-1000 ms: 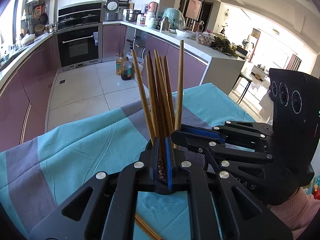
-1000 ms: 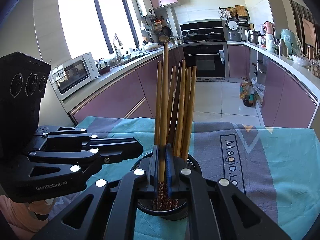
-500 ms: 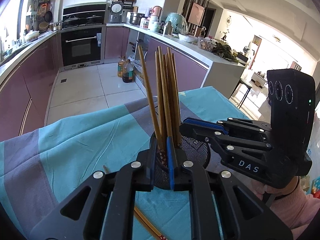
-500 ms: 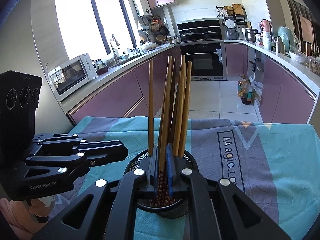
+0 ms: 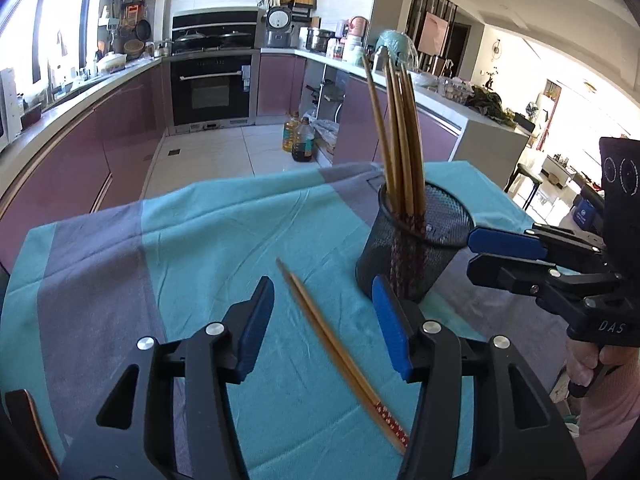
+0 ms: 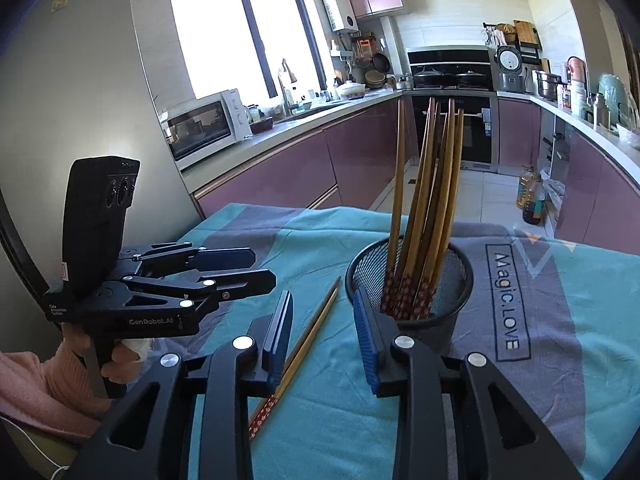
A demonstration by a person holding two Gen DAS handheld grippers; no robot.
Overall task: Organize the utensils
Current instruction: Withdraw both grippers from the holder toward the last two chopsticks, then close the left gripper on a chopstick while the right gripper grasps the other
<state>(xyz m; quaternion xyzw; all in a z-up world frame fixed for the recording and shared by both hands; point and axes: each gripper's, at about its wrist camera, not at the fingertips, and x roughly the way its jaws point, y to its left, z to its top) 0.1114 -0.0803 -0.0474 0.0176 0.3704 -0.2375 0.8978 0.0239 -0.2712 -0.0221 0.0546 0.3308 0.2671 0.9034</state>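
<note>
Left tongs (image 5: 323, 322) and right tongs (image 6: 322, 334) agape, empty, chopstick pair (image 5: 340, 356) seemingly flat on cloth beside mesh holder (image 5: 416, 248).

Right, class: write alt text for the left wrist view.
A pair of loose chopsticks lies on the teal tablecloth between the open left gripper jaws. A black mesh holder of upright chopsticks stands just beyond.

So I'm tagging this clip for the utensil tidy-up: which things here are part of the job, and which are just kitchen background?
Part of the job:
- loose chopsticks lying on the cloth
- mesh holder
- chopsticks in the holder
- left tool, open
- right tool, open

Just lying about:
- tablecloth
- microwave
- oil bottles
- oven
</note>
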